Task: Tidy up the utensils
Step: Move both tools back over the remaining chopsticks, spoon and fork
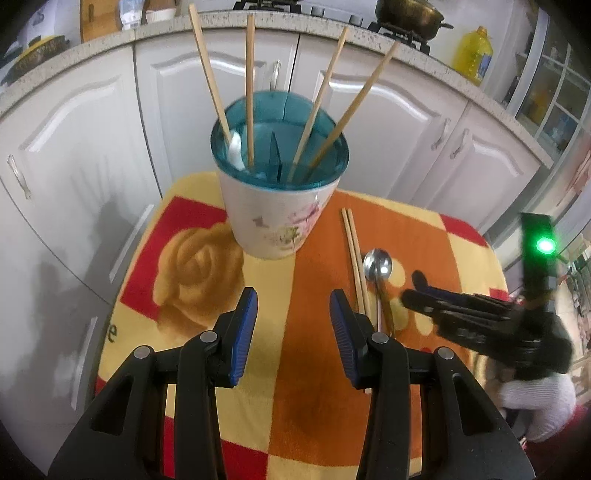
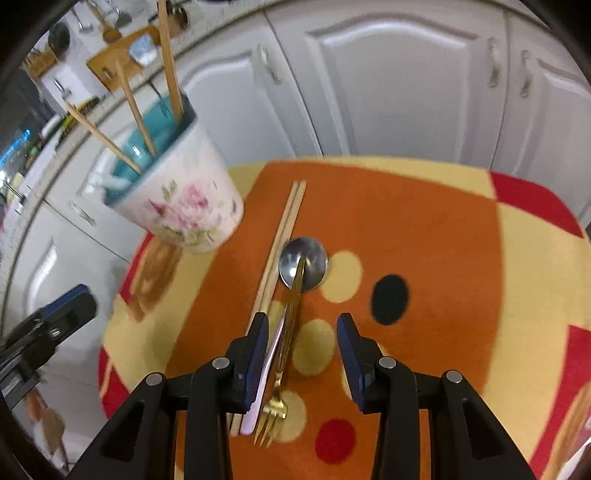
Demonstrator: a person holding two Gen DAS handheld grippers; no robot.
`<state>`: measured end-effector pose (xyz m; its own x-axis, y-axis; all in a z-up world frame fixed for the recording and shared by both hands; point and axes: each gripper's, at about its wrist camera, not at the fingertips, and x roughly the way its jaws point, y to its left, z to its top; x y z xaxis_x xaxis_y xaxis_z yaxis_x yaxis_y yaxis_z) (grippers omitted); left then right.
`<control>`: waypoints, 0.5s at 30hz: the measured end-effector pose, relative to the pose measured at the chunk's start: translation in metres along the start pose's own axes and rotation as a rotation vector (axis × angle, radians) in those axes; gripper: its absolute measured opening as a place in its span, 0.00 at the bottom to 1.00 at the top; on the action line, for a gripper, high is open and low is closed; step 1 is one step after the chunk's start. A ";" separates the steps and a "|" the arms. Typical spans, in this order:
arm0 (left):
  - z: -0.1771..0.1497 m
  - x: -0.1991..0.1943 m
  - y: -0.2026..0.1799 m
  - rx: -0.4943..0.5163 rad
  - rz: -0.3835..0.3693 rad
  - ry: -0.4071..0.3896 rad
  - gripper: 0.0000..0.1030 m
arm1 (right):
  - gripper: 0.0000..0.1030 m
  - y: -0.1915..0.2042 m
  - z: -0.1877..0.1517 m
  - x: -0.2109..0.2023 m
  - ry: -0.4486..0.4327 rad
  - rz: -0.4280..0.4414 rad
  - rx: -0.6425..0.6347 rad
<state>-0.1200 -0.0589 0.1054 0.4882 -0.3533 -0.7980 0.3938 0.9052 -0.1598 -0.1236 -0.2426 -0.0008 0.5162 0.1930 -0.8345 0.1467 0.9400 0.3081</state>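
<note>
Lying on the patterned cloth [image 2: 424,221], a pair of chopsticks [image 2: 284,236], a spoon [image 2: 308,262] and a gold fork [image 2: 280,373] are seen just beside each other, to the right of the floral holder [image 1: 280,206]. The right gripper [image 2: 303,354] is held over the fork with its jaws apart, gripping nothing. The left gripper [image 1: 293,332] is also kept apart and empty, facing the holder, in which four chopsticks [image 1: 250,88] are standing.

Before you lies a patterned cloth of orange, yellow and red patches [image 1: 291,369], printed with a tan rose [image 1: 195,269]. Behind it you see white panelled cabinet doors [image 1: 384,122] beneath a speckled stone countertop [image 1: 110,40]. On that countertop stand a dark metal pot [image 1: 410,16] and a yellow plastic oil bottle [image 1: 474,53].
</note>
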 end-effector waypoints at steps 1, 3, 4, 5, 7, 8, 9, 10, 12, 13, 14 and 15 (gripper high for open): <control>-0.001 0.002 0.000 0.001 0.000 0.007 0.39 | 0.37 0.000 0.000 0.007 0.010 -0.001 0.007; -0.003 0.006 -0.002 0.006 0.000 0.016 0.39 | 0.33 0.001 0.000 0.015 0.005 -0.032 -0.003; -0.003 0.008 -0.003 0.010 0.000 0.022 0.39 | 0.26 0.001 0.000 0.014 -0.005 -0.046 -0.014; -0.004 0.011 -0.005 0.014 -0.002 0.030 0.39 | 0.21 0.000 0.000 0.013 0.000 -0.046 -0.015; -0.004 0.017 -0.009 0.021 -0.011 0.044 0.39 | 0.10 -0.005 -0.001 0.010 0.003 -0.029 0.001; -0.005 0.020 -0.011 0.025 -0.015 0.050 0.39 | 0.10 -0.010 -0.002 0.006 0.002 -0.041 0.008; -0.005 0.023 -0.014 0.029 -0.021 0.056 0.39 | 0.10 -0.017 -0.005 0.002 -0.001 -0.055 0.017; -0.005 0.027 -0.017 0.032 -0.030 0.061 0.39 | 0.10 -0.022 -0.007 -0.001 -0.003 -0.057 0.026; -0.005 0.033 -0.023 0.034 -0.054 0.069 0.39 | 0.10 -0.039 -0.015 -0.009 -0.003 -0.057 0.058; -0.005 0.036 -0.026 0.035 -0.064 0.073 0.39 | 0.09 -0.047 -0.018 -0.014 -0.008 -0.060 0.067; -0.004 0.042 -0.029 0.037 -0.078 0.082 0.39 | 0.09 -0.053 -0.021 -0.018 -0.009 -0.070 0.077; -0.004 0.045 -0.032 0.039 -0.086 0.089 0.38 | 0.09 -0.058 -0.022 -0.021 -0.009 -0.079 0.086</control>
<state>-0.1136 -0.1025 0.0716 0.3812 -0.4057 -0.8307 0.4624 0.8618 -0.2086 -0.1621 -0.2948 -0.0111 0.5073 0.1168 -0.8538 0.2586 0.9245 0.2802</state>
